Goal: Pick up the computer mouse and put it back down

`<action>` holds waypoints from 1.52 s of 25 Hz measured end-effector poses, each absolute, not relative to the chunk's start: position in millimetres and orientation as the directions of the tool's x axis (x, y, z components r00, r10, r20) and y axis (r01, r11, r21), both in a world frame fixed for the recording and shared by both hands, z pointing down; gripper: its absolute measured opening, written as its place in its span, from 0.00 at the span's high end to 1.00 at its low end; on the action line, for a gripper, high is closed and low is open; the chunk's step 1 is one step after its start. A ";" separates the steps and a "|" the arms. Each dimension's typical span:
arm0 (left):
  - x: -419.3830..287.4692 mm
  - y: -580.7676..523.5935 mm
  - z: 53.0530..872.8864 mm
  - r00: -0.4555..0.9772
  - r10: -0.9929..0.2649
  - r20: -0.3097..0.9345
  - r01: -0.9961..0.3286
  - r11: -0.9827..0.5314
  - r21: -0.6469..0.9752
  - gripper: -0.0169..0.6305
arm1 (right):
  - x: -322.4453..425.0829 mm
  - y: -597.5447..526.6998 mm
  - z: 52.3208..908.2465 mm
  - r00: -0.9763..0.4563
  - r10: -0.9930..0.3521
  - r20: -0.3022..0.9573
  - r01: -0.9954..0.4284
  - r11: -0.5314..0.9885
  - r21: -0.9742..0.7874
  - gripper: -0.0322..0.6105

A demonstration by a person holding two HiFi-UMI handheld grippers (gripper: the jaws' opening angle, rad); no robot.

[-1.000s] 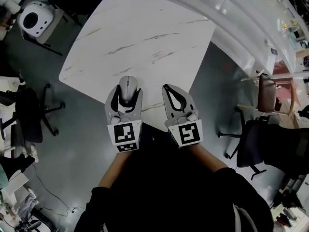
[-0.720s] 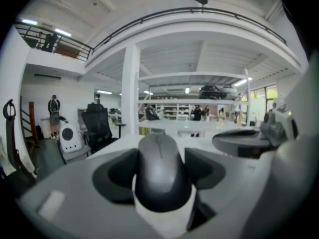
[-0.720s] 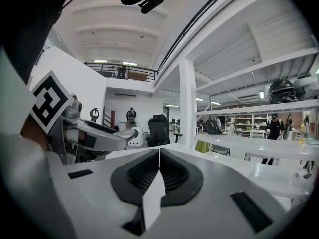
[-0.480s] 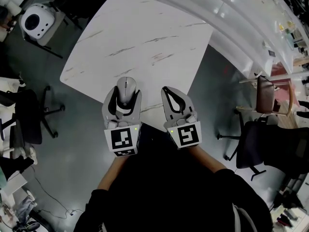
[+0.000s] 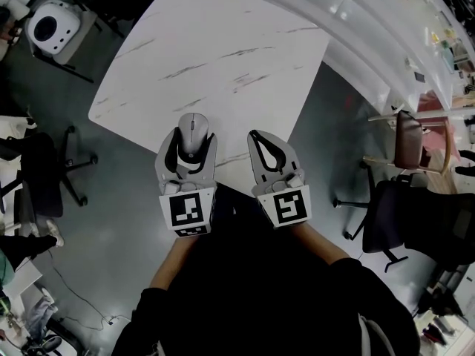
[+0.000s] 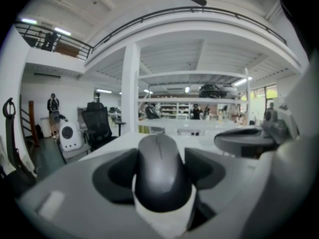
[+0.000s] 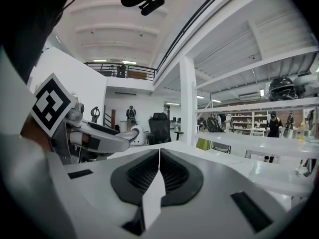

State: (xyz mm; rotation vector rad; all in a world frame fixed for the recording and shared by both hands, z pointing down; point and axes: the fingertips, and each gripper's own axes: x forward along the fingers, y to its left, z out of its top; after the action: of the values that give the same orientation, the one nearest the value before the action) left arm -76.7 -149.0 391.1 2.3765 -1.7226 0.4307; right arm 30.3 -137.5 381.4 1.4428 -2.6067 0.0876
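Note:
A grey computer mouse (image 5: 193, 135) sits between the jaws of my left gripper (image 5: 192, 134), over the near edge of the white marble table (image 5: 215, 58). In the left gripper view the mouse (image 6: 159, 171) fills the gap and both dark pads press its sides. To its right in the head view, my right gripper (image 5: 257, 134) is held over the same table edge. The right gripper view shows its two ribbed pads (image 7: 144, 176) meeting at a thin line, with nothing between them.
Black office chairs (image 5: 44, 173) stand on the floor at the left and a dark chair (image 5: 390, 221) at the right. A long white counter (image 5: 371, 43) curves behind the table. A white round device (image 5: 52, 24) sits on a cart at top left.

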 end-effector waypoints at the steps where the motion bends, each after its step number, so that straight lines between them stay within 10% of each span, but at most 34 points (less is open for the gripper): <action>1: -77.0 -150.0 395.0 0.290 -0.895 0.339 -0.948 -0.317 -0.026 0.51 | 29.9 -137.7 382.8 -0.522 -0.835 0.172 -0.845 0.533 0.025 0.92; 38: -68.3 -151.8 596.1 0.306 -0.687 0.659 -0.928 -0.370 0.046 0.51 | 17.1 -135.8 484.6 -0.535 -0.755 0.378 -0.819 0.573 -0.014 0.92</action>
State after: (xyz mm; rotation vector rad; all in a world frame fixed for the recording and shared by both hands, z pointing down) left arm -68.3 -151.8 596.1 2.1593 -1.4367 0.7755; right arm 17.1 -135.8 484.6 1.2859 -2.4774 0.2702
